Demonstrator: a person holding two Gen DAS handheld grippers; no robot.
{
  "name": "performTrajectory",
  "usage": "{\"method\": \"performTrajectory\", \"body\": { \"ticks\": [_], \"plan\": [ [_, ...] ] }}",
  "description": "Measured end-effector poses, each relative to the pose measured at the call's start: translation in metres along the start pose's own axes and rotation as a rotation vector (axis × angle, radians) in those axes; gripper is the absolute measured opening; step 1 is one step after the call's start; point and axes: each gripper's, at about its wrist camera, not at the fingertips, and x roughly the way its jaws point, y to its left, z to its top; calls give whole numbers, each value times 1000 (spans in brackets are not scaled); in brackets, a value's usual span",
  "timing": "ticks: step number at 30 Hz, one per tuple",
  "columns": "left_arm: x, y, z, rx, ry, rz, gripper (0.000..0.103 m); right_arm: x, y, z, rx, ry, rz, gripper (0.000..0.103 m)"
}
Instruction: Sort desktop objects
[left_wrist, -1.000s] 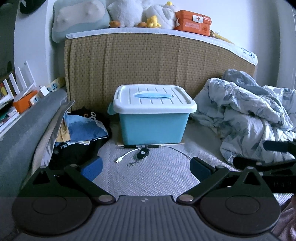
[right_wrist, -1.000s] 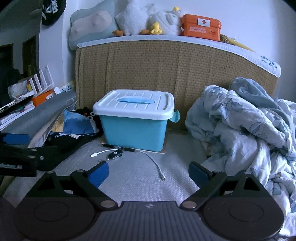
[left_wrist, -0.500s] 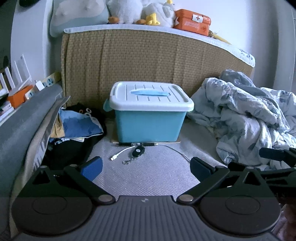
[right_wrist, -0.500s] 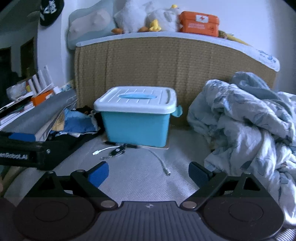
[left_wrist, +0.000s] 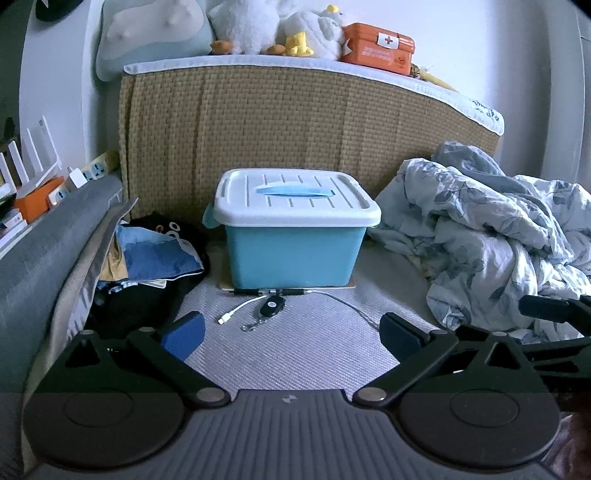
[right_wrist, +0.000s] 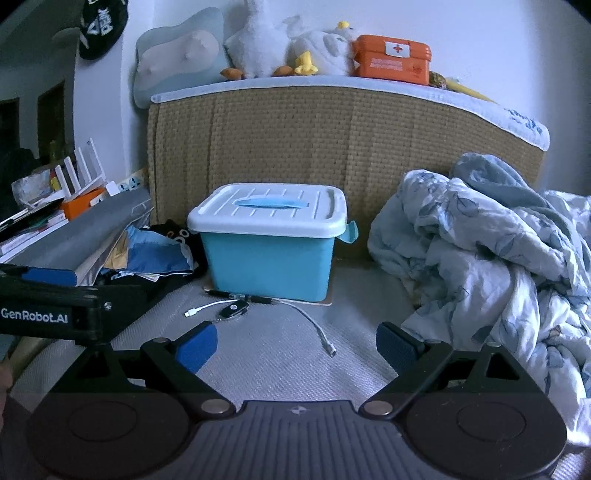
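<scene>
both grippers have drawn closer to the box (left_wrist: 295, 236).
your left gripper (left_wrist: 291, 332) and right gripper (right_wrist: 295, 341): fingers spread, empty. fob (left_wrist: 271, 306) dead ahead of your left, nearer it; long axis slanted.

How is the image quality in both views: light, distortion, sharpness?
Left wrist view: dim bluish daylight, fisheye bending of the woven straw headboard, dark corners, the blue plastic storage box with white lid sharp. Right wrist view: same cool light, black corners, crumpled floral quilt slightly soft near the edge.
</scene>
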Motion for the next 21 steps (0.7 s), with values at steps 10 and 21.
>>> {"method": "performTrajectory", "body": {
  "ticks": [10,21],
  "plan": [
    [-2,0,2,-14,0,-5,103,0,-2,-3,14,5,-2,96],
    [0,-3,0,-13,7,2,103,-1,-4,-6,30,10,-4,96]
  ]
}}
